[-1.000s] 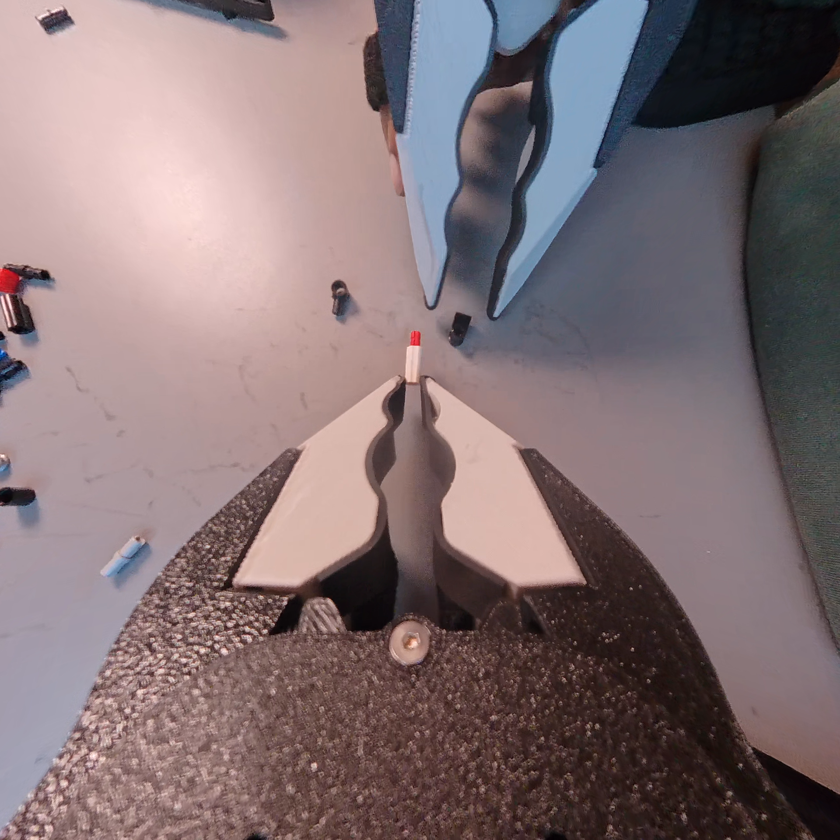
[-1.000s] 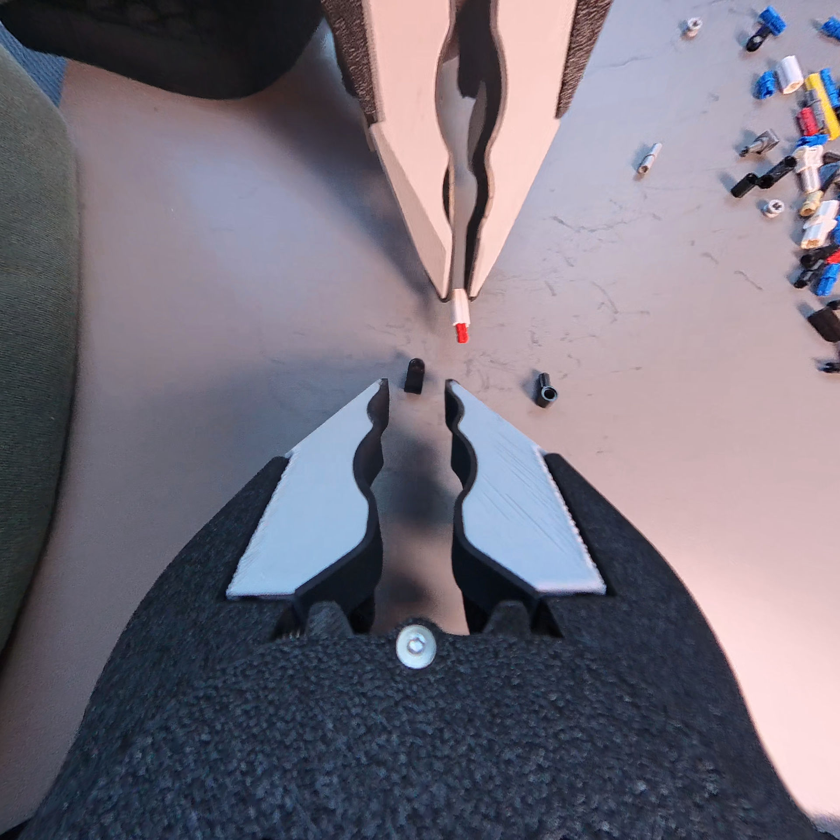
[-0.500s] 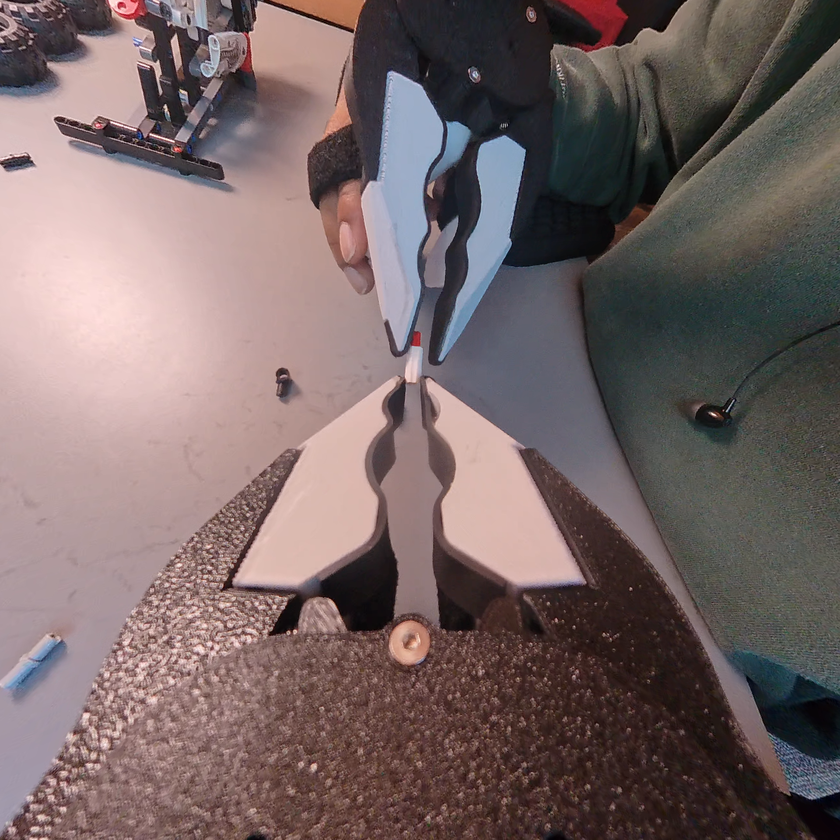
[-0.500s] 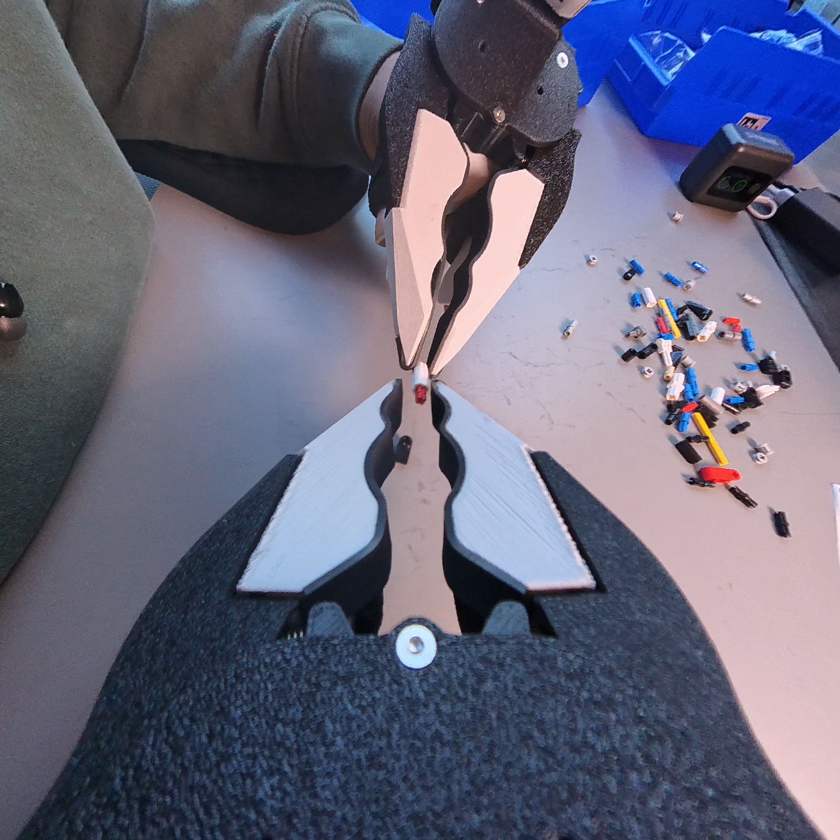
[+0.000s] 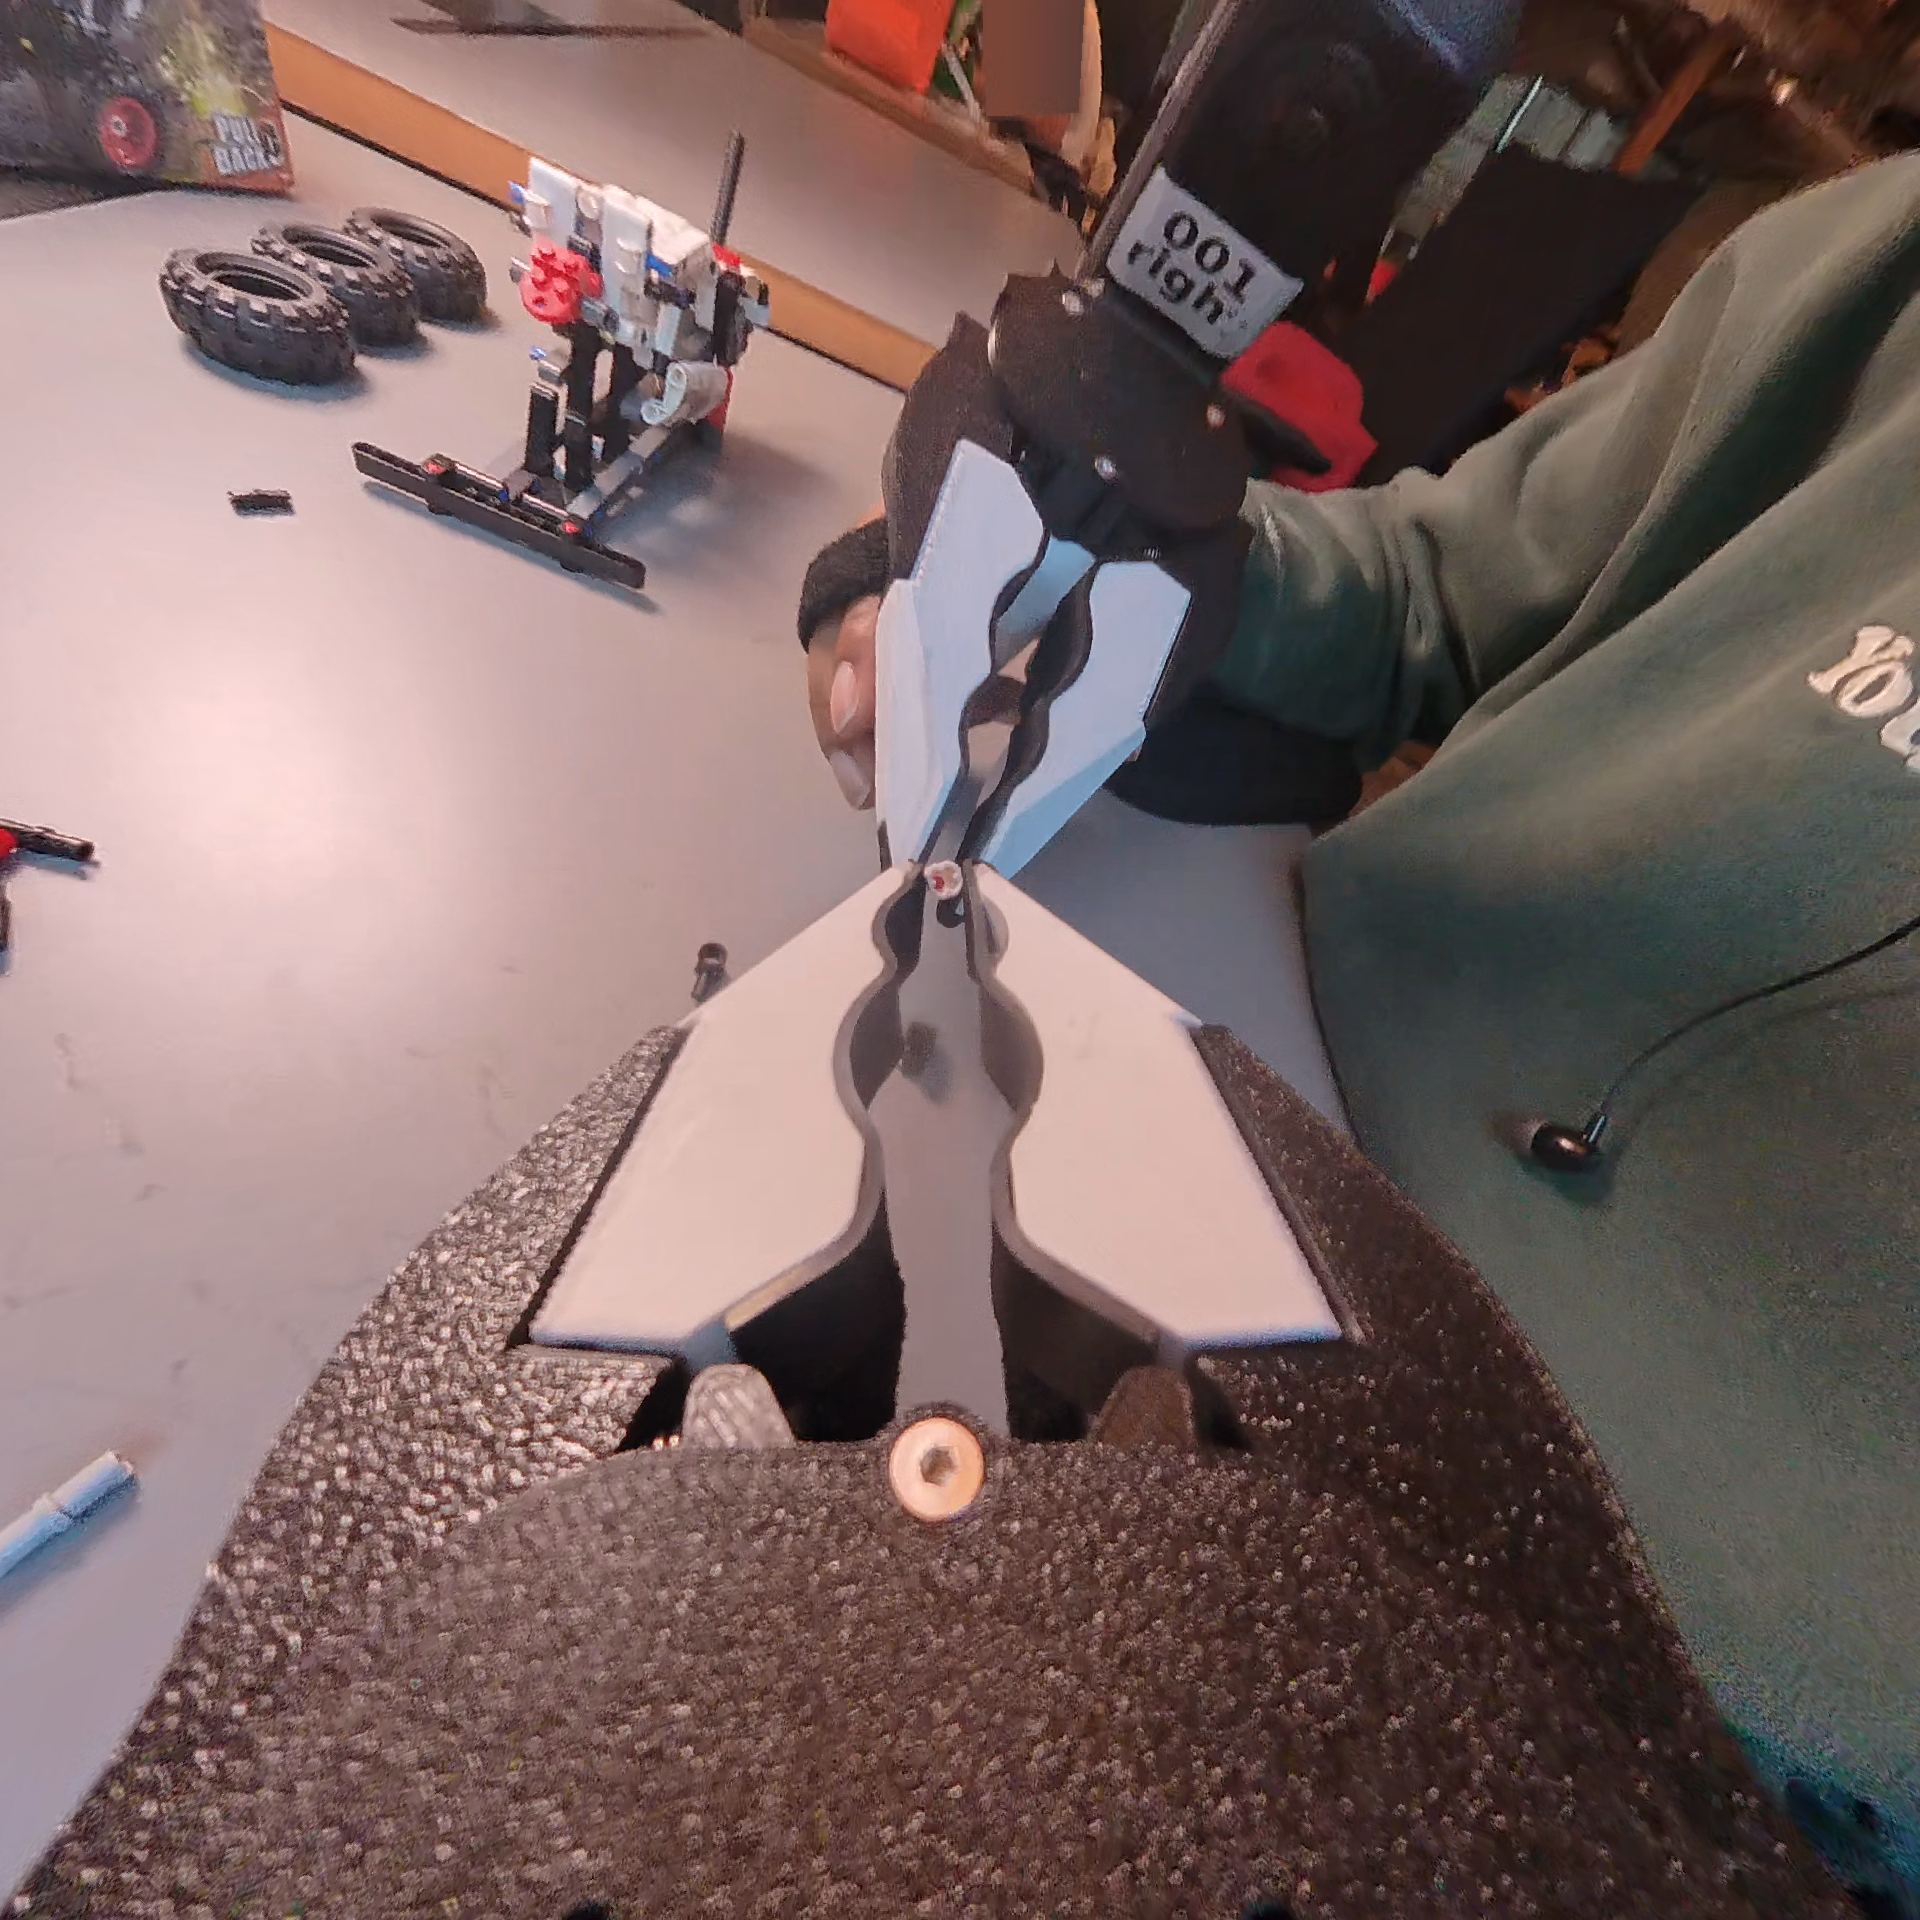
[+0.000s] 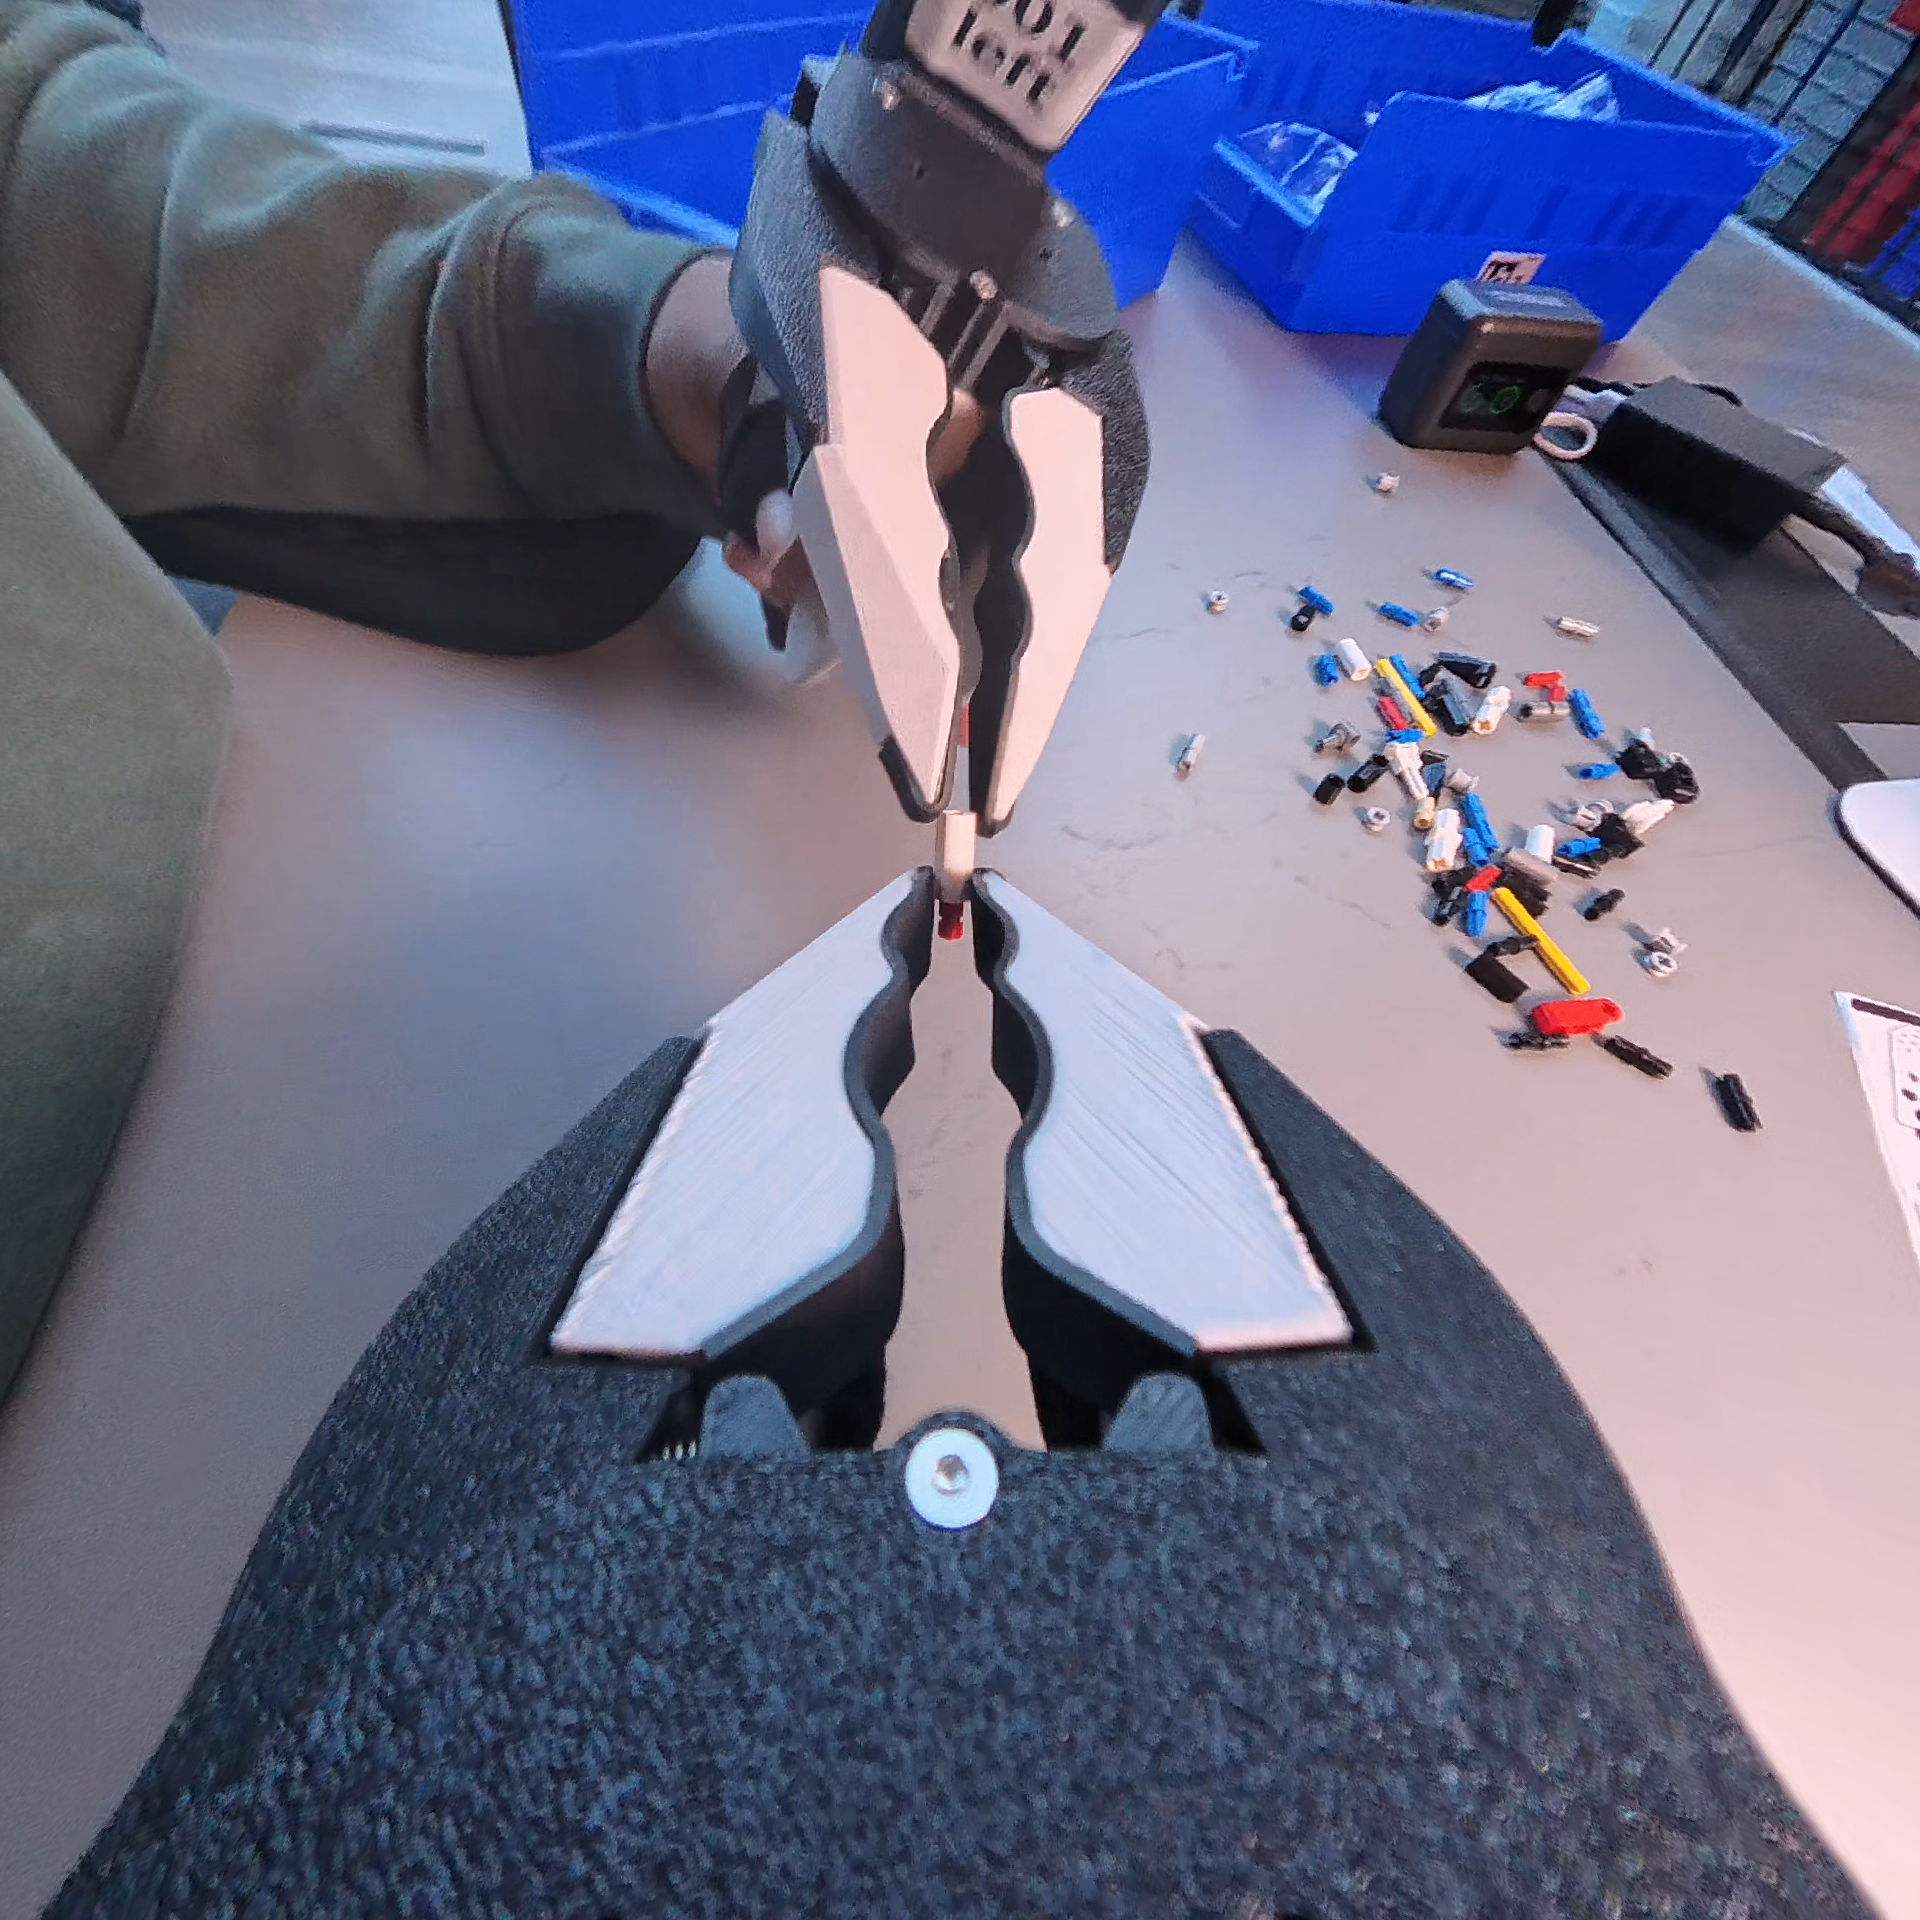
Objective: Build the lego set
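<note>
At frame centre, the left gripper pinches the pin; the right gripper closes around its red tip. Misaligned squeezing could flick it onto the worktop.

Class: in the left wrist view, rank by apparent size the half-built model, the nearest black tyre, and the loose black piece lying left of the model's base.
1. Half-built model, plainly largest.
2. Nearest black tyre.
3. Loose black piece, smallest.
All lie about equally far away, so the order seems safe.

Pin: white, red tip. Fingers: pale grey faces, black edging. Gripper bodies: speckled black. Far bins: blue. Sleeve: green. Table: grey. Tyres: black.
</note>
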The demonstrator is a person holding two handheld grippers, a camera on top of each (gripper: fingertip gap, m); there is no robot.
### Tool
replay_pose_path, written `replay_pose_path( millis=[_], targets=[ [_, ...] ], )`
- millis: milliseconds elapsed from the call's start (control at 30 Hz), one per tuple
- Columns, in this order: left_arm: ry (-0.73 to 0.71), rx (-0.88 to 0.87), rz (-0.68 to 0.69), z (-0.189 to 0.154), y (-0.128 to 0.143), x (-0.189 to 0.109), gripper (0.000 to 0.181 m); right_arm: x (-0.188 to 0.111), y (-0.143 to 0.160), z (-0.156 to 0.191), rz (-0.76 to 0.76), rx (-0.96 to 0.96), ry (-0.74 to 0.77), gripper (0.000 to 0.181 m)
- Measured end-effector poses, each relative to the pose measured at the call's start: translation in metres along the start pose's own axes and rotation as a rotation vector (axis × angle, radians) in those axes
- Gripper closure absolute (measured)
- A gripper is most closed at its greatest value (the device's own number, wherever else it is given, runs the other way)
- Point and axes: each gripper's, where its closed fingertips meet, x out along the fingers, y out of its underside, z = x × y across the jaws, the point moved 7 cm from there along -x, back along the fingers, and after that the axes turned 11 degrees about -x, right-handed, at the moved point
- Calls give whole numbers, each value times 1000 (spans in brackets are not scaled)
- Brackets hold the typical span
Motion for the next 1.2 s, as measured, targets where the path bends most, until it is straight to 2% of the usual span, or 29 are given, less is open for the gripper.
replay_pose_path(
  millis=[133,333,467,600,700,1000,1100,1200],
  targets=[
    [56,-90,-112,0,-9,-5,165,-4,-10,-3,-97,-4,52,175],
    [96,-95,-160,-6,-14,-7,175,-2,-14,-3,-119,-70,125,175],
    [54,-75,-131,-4,-12,-4,176,0,-9,-2,-77,-69,102,174],
    [-45,12,-19,-3,-4,1,176,5,0,2,19,-82,52,174],
    [-85,61,44,-5,0,4,177,6,1,4,35,-67,28,171],
    [-89,65,15,-6,-1,6,181,5,0,3,9,-28,7,175],
    [-98,53,20,-4,-1,5,170,2,3,0,-17,20,-18,175],
    [-65,36,0,-5,-3,1,167,-4,2,-3,-96,90,-56,177]
  ],
)
